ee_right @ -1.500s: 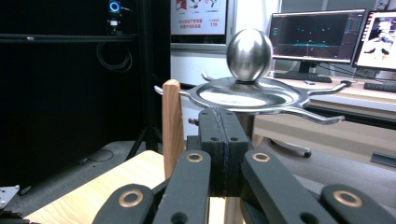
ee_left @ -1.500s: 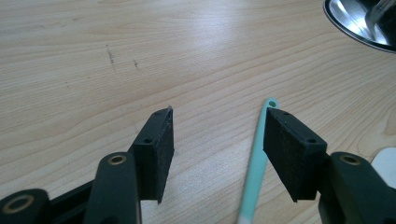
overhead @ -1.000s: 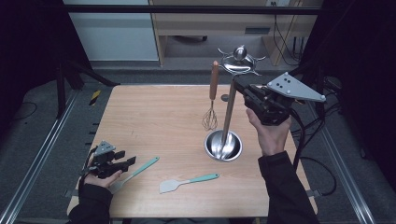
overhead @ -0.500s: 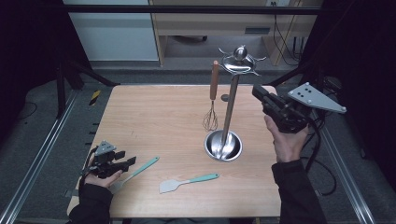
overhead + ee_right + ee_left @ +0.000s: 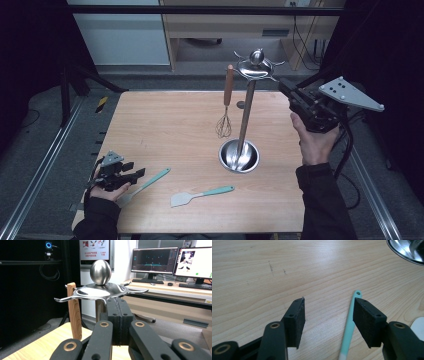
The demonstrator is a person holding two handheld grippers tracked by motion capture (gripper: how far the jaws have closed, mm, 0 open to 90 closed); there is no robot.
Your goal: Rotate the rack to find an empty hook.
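Pale wood surface [image 5: 165, 125] spans mid-frame; lower left, the left hand-held gripper [image 5: 131, 175] rests wide open, a teal-handled utensil [image 5: 349, 327] between its jaws, head cut off, probably a spatula. Centre, the steel stand [image 5: 245, 120] carries a whisk [image 5: 226, 107]. Upper right, the right hand-held gripper [image 5: 120, 307] is shut, empty.

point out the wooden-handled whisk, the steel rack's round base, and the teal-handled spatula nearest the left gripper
Wooden-handled wire whisk [image 5: 228, 85]: high view, on its wooden handle.
Round steel base of the utensil rack [image 5: 225, 156]: high view, on its left rim.
Teal-handled spatula by the left gripper [image 5: 349, 326]: left gripper view, mid-handle.
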